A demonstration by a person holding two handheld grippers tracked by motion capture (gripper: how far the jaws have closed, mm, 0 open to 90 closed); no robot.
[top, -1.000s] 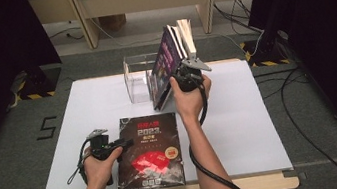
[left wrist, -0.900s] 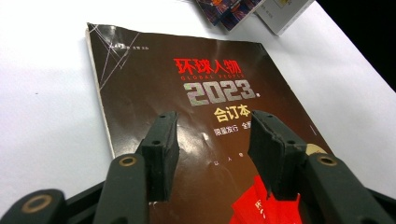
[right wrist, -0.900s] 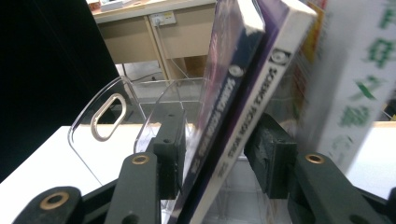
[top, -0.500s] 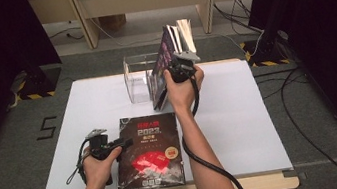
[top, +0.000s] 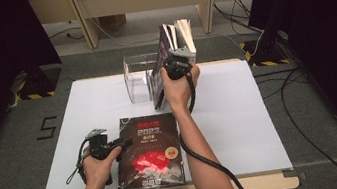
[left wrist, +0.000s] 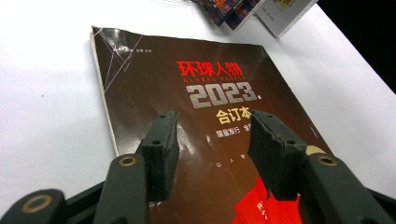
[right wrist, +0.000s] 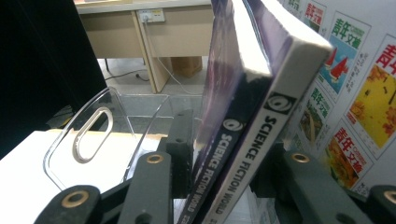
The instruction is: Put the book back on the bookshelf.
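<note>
A: Dark glossy cover first: the 2023 magazine [top: 148, 151] lies flat near our front edge of the white table [top: 242, 129], and our left gripper [top: 119, 143] hovers at its left edge with the jaws apart and nothing between them.

B: Agreed. In the left gripper view the two pads stand over the title with the cover bare in the gap. What about the clear rack [top: 137, 78]?

A: It stands at the far side of the table, mid-left, and its open bay looks unoccupied. Leaning against its right side are the Science Fiction World magazines [right wrist: 243, 140]. Our right gripper [top: 175, 64] is clamped on two of them near the spines, one jaw on each side.

B: So the step in hand, as we judge it, is seating those two upright in the rack. We should keep them squared together and let the lower edges go in first.

A: The clear wall with the oval handle hole sits just left of the jaw, so little room there. To the right, the pale magazines [top: 185, 34] lean close too.

B: The open room is the bare table right of the stack and between the rack and the flat magazine. We would back out that way.
</note>
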